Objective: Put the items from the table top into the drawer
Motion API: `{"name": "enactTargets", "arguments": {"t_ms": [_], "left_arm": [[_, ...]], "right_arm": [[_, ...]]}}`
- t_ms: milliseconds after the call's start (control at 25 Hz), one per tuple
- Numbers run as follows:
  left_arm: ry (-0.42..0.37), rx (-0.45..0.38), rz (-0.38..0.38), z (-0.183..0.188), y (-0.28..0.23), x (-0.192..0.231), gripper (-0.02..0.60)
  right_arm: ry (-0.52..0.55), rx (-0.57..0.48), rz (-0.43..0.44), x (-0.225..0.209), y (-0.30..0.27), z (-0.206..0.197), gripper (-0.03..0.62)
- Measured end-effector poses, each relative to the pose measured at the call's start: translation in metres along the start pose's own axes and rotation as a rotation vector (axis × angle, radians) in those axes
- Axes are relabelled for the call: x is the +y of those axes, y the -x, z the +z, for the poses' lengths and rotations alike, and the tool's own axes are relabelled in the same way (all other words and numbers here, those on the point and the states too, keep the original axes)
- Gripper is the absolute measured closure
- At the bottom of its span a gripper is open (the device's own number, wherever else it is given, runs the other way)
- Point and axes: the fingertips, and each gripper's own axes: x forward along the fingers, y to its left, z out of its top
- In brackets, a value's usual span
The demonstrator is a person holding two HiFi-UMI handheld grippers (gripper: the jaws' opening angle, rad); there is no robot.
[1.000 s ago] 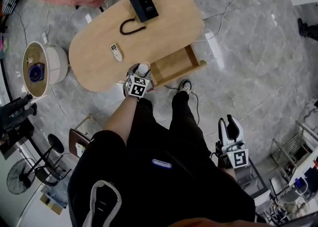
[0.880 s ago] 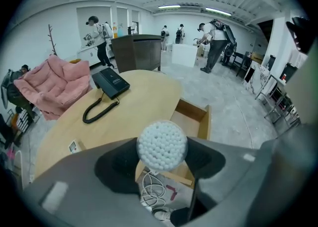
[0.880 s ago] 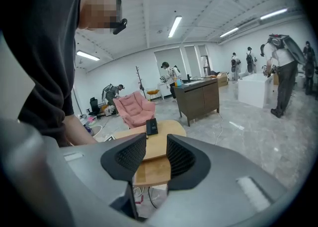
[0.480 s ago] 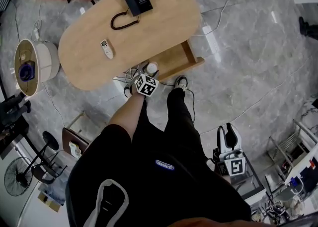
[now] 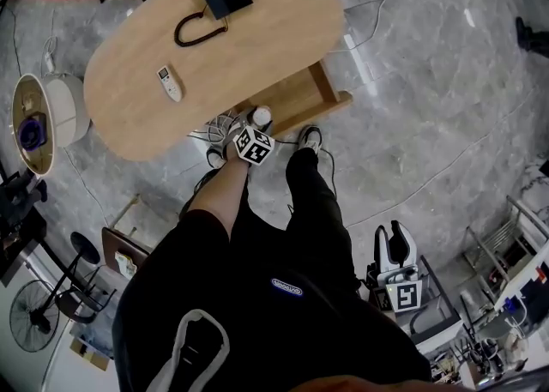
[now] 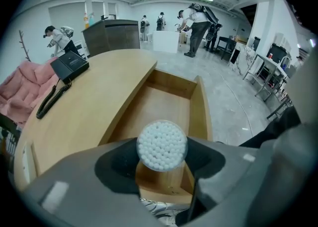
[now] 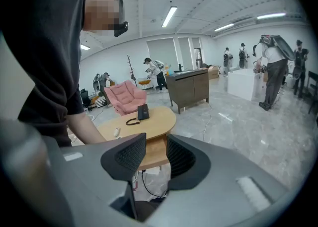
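The left gripper (image 6: 163,159) is clamped on a round clear tub of cotton swabs (image 6: 162,144), one jaw pressed against each side of it, with the tub's packed white end facing the camera. The tub looks light and rigid but smooth-walled. A firm squeeze across its middle, as here, should hold it, though thin plastic could slip or crack under too much force. It hangs just above the near end of the open wooden drawer (image 6: 160,106). What shows of the drawer's floor is bare, though the tub hides the nearest corner.

Beyond the drawer's left wall, the oval table top (image 6: 89,109) carries what appears to be a black telephone (image 6: 70,65) with its coiled cord (image 6: 51,99) trailing toward the near edge. The head view also shows a small white remote control (image 5: 170,83) lying apart from these, nearer the table's edge. Both look rigid and easy to grip across their narrow sides; the cord is likely to drag.

The right gripper (image 7: 151,157) hangs low at the person's side, well away from the table, jaws apart with nothing between them.
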Motion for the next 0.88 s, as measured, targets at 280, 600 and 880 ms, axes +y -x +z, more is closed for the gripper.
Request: {"name": "enactTargets", "arguments": {"t_ms": [280, 600, 880], "left_arm": [[-0.099, 0.043, 0.008, -0.003, -0.022, -0.006, 0.304], [-0.097, 0.101, 0.035, -0.027, -0.037, 0.002, 0.304], [-0.147, 0.135, 0.012, -0.041, -0.040, -0.005, 0.299]], "right_arm": [[-0.003, 0.018, -0.022, -0.008, -0.002, -0.008, 0.434], [-0.009, 0.036, -0.046, -0.013, 0.000, -0.016, 0.434], [-0.013, 0.034, -0.041, -0.010, -0.001, -0.021, 0.434]]}}
